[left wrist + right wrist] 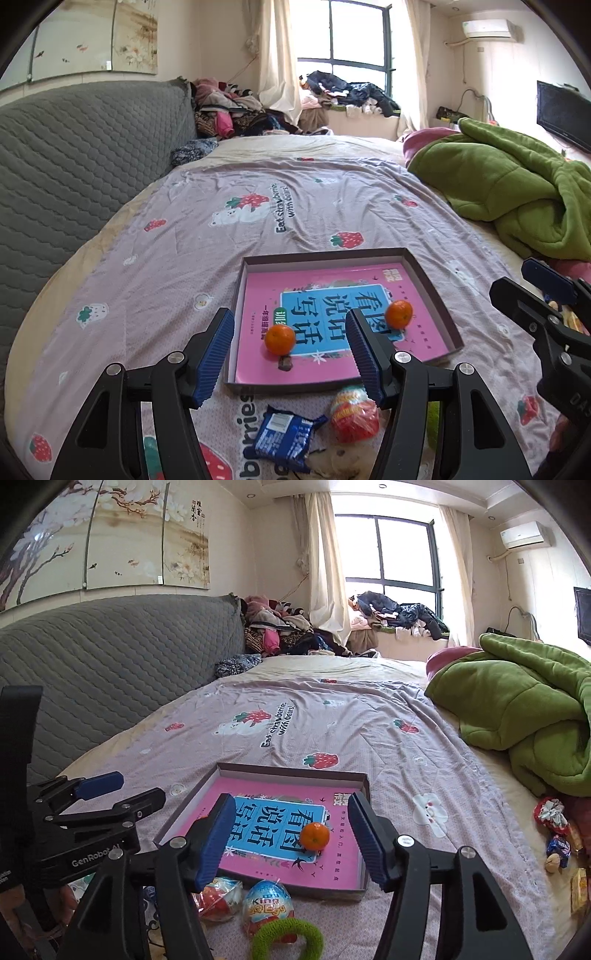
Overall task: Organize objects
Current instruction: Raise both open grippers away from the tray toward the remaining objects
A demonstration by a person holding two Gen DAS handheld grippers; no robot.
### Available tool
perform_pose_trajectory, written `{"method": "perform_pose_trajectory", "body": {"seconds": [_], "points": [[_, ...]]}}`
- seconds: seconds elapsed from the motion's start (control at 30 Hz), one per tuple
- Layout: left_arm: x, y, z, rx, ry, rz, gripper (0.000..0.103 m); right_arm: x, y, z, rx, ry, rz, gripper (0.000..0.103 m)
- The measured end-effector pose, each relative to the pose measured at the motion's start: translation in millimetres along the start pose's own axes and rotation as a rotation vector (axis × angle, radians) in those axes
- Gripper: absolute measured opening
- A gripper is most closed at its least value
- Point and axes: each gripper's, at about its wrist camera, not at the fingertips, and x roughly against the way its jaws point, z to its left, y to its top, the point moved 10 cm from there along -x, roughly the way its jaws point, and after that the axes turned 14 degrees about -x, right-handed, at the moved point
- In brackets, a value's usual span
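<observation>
Sheet [258, 177] was thin printed cloth, matt, lightly creased. Headboard [74, 147], left of frame, was grey quilted fabric. Blanket [517, 184], right, was thick green fleece. Tray [436, 288] looked like matt cardboard; book [258, 295] in it had a glossy pink paper cover. Oranges [280, 339] had dimpled, slightly shiny peel. Pads [216, 354] were ribbed blue rubber; wrapper [284, 437], lower centre, was crinkled foil.

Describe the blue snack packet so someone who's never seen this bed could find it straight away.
Start at the shallow box holding a pink book on the strawberry-print bedsheet. Just outside its near edge lies the blue snack packet, beside a red foil egg. It is flat, crinkled and blue with white print.
</observation>
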Motion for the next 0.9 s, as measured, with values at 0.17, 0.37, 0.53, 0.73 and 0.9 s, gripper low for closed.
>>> {"method": "perform_pose_trajectory", "body": {"seconds": [0.17,0.37,0.53,0.73,0.9], "points": [[15.9,-8.8,-4.0,-0.005,-0.012,-0.009,0.064,11.9,-6.0,-6.2,-0.015,-0.006,-0.005,0.063],[30.6,-31.0,-9.4,-0.015,-0.026,-0.004,0.064,23.6,-21.6,-10.3,-0.016,-0.006,0.004,0.063],[35.4,-49.6,-13.8,-0.031,-0.031,0.011,0.064,31.7,-37.1,-12.1,0.002,-0.021,0.014,0.063],[34.6,-74.8,-12.5,-0.028,-0.031,0.045,0.065,34.6,-54.7,-17.2,-0.004,-0.027,0.046,0.063],[33.7,-91.2,-16.3,-0.033,-0.047,0.062,0.064,33.7,-72.5,-19.4,-0.001,-0.038,0.076,0.063]]}}
